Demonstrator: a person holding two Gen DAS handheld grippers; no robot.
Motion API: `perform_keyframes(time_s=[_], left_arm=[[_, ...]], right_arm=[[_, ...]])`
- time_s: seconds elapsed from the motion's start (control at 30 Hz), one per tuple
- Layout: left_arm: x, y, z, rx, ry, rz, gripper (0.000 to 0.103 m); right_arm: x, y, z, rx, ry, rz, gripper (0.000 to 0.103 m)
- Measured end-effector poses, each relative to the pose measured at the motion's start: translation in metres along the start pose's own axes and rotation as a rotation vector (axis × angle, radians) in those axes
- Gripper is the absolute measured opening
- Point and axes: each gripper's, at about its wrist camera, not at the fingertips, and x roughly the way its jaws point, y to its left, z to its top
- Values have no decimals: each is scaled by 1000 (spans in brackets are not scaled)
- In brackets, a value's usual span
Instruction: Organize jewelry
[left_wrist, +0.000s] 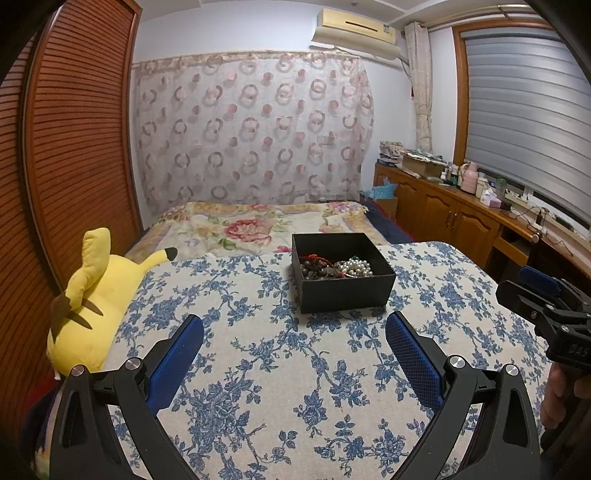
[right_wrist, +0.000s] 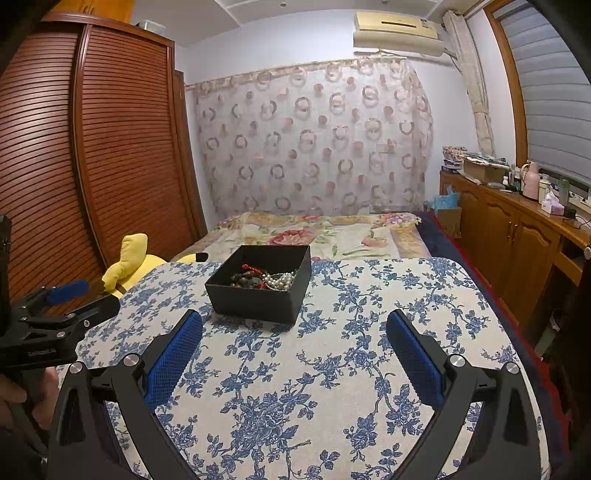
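Left gripper (left_wrist: 294, 332) hovering with fingers (left_wrist: 413, 354) spread apart over the floral worktop (left_wrist: 295, 387), right gripper (right_wrist: 294, 332) likewise gaping, black box (right_wrist: 258, 295) sitting far, holding pearls (right_wrist: 280, 281), no legible writing.

Right gripper (right_wrist: 294, 332) gapes wide above floral cloth (right_wrist: 332, 369), near black jewelry box (right_wrist: 258, 295)

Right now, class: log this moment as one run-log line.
left gripper: open, empty | right gripper: open, empty | jewelry: in black box | box: on floral tablecloth
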Motion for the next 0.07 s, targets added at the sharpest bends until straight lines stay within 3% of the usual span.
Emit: perform_keyframes(time_s=[0.07], left_arm=[[1, 1, 0, -3, 1, -1, 95]], right_arm=[[-1, 0, 1, 0, -1, 1, 100]])
